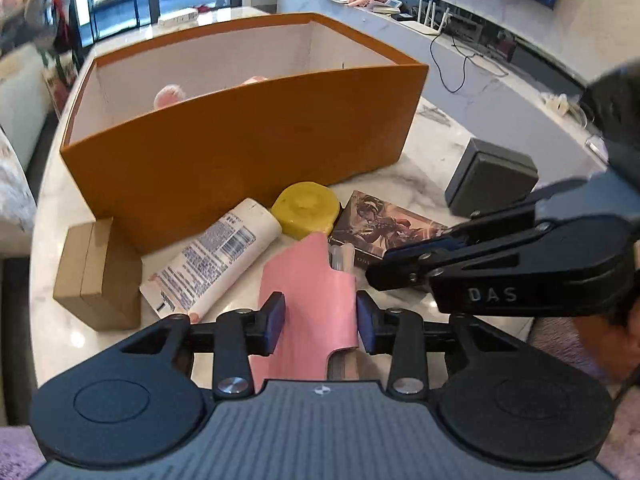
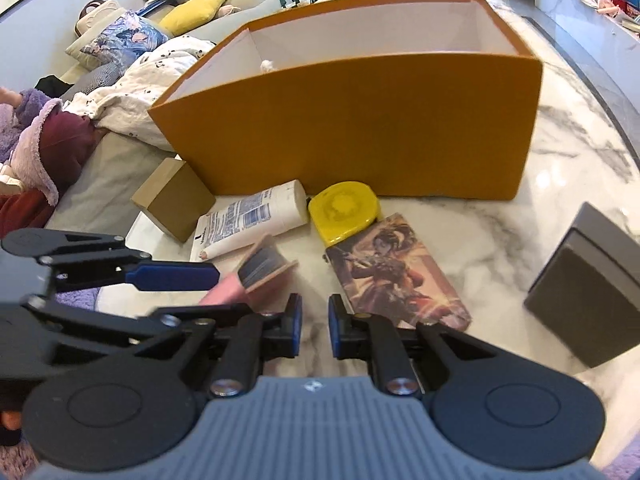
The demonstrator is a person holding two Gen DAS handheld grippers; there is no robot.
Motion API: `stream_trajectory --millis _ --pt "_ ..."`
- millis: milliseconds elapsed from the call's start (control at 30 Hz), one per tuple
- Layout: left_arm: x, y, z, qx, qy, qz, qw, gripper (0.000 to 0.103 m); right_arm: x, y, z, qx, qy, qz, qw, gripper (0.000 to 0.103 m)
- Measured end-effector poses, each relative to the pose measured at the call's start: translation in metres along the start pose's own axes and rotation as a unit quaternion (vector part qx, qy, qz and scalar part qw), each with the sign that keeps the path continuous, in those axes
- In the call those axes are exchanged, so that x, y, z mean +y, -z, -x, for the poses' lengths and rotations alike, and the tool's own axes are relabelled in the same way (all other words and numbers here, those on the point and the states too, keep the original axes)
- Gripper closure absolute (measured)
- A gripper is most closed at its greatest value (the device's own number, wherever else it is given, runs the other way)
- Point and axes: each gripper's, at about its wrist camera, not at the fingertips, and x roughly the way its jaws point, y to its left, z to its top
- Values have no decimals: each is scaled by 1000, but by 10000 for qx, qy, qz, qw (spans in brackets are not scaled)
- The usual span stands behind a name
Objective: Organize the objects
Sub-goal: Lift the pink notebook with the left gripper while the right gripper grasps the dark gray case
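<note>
At the lower centre of the left wrist view, the left gripper [image 1: 321, 322] is clamped on a pink notebook [image 1: 310, 300] above the bench [image 1: 420, 176]. The right gripper [image 2: 315, 326] hangs slightly parted, empty. The notebook should rise clear of the orange box [image 1: 256, 148] rim before release.

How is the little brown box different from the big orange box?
The orange box is much bigger than the small brown box. The orange box is open on top, showing white inner walls, while the brown box is closed. The orange box is bright orange; the brown box is plain cardboard brown. Something pink and fluffy peeks out inside the orange box; nothing shows inside the brown one. Both sit on the marble table, side by side.
</note>
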Motion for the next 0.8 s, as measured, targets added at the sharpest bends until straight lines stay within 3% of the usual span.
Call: stream_trajectory --millis 100,267,800 --pt "-2 0 1 -48 -110 -92 9999 65 -1 -1 0 14 38 -7 10000 88" --pt "1 0 13 -191 -278 -78 9994 75 -7 -4 -9 154 -366 -406 9984 88" --pt "30 7 22 -183 -710 194 9971 77 41 -41 -25 126 -826 -264 9962 88"
